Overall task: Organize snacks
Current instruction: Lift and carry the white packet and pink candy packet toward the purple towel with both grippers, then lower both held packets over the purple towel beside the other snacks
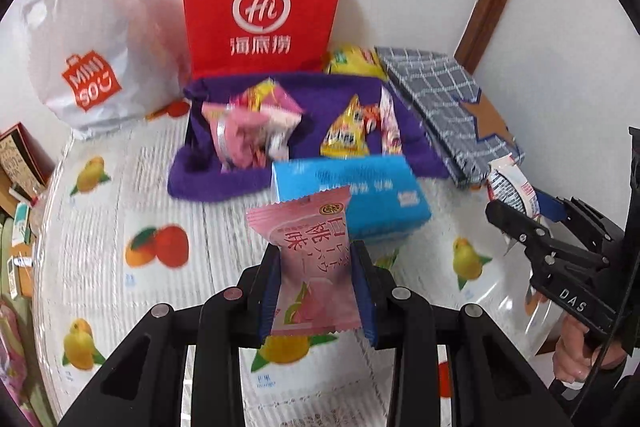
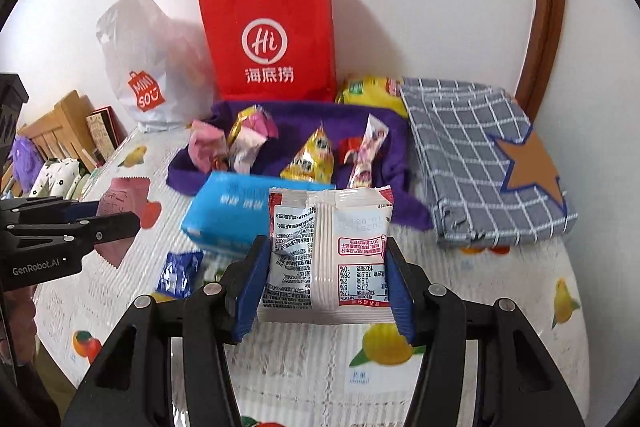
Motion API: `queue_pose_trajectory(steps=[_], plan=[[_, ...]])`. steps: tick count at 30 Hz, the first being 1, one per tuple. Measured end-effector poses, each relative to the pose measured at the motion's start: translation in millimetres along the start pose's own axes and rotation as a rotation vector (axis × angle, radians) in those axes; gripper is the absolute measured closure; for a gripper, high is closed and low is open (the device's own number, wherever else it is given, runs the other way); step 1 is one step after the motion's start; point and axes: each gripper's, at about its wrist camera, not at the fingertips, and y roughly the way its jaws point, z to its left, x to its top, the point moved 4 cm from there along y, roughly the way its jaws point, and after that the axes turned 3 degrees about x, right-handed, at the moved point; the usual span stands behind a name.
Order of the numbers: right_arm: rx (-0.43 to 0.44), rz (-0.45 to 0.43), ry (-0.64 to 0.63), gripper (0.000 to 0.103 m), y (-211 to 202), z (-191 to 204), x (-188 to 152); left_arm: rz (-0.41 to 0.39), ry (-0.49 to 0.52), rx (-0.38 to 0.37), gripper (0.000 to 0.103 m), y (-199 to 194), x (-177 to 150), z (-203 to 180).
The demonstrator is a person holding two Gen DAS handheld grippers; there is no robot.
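Note:
My left gripper [image 1: 316, 291] is shut on a pink peach-flavour snack packet [image 1: 312, 259], held above the table; it also shows in the right wrist view [image 2: 120, 211]. My right gripper [image 2: 324, 279] is shut on a white snack packet [image 2: 328, 247] with red print, also seen in the left wrist view [image 1: 512, 187]. A purple cloth tray [image 1: 224, 179] behind holds several snacks: pink packets [image 1: 252, 127], a yellow packet [image 1: 344, 135]. A blue box [image 1: 360, 195] lies in front of the tray. A small blue packet [image 2: 180, 273] lies on the table.
A red paper bag [image 1: 260, 7] and a white Miniso plastic bag [image 1: 92, 47] stand against the wall. A folded grey checked cloth [image 2: 480, 155] lies at the right, a yellow bag [image 2: 372, 89] behind it. The fruit-print tablecloth [image 1: 160, 187] covers the table.

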Motion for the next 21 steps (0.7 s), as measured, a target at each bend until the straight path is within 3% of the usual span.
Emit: queue_pose_trajectory(steps=[21], plan=[[-0.013, -0.067, -0.003, 0.048, 18.7, -15.5, 84.9, -0.069, -0.015, 0.005, 0.071, 5.6, 82.6, 11.8]])
